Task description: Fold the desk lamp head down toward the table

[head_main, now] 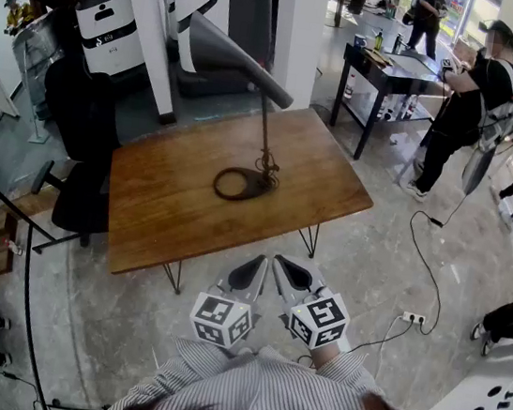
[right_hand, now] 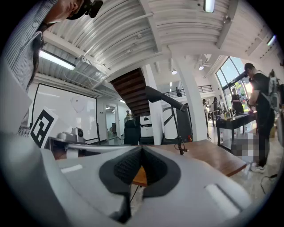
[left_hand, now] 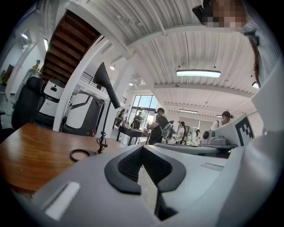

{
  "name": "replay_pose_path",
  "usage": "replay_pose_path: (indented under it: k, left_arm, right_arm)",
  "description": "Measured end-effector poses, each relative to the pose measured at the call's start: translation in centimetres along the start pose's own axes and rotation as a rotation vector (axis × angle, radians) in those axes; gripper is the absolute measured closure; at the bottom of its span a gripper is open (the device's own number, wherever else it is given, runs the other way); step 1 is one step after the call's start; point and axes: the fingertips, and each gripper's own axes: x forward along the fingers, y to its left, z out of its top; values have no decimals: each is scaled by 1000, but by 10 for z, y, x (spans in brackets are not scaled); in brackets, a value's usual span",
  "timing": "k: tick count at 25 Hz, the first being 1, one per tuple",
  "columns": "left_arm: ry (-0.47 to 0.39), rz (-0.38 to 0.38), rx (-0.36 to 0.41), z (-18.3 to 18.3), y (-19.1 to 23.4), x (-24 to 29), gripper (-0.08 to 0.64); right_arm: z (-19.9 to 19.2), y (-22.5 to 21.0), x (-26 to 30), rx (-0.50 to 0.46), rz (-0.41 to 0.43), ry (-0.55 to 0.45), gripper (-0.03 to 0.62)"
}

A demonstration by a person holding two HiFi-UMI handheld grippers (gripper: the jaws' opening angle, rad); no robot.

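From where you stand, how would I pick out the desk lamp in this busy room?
Find the brown rectangular wooden table straight ahead of me. The slim dark metal desk lamp is the only thing standing on it. It has a ring-shaped base, a thin upright stem and a long grey head raised at a slant.

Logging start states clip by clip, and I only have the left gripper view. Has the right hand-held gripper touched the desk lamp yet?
Observer: No. Its own view shows the right hand-held gripper with jaws together, nothing between them, the desk lamp well ahead.
Operator: Are both hand-held grippers over the table?
Observer: No. From the head view, the left hand-held gripper sits beside the right one over the floor, short of the near edge of the wooden table.
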Motion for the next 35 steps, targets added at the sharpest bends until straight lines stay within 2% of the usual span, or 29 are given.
replay_pose_path:
  k: [15, 22, 26, 35]
  left_arm:
    - [9, 14, -2, -5, 0, 8, 554]
    - [12, 41, -14, -7, 1, 14, 554]
    - [-24, 63, -27, -1, 4, 20, 554]
    - [0, 99, -57, -19, 7, 38, 554]
  right_arm:
    - [-4, -8, 0, -8, 8, 11, 592]
    - [-4, -19, -2, 13, 7, -13, 592]
    - [0, -28, -1, 21, 21, -40, 592]
    - [-17, -50, 0, 51, 37, -7, 592]
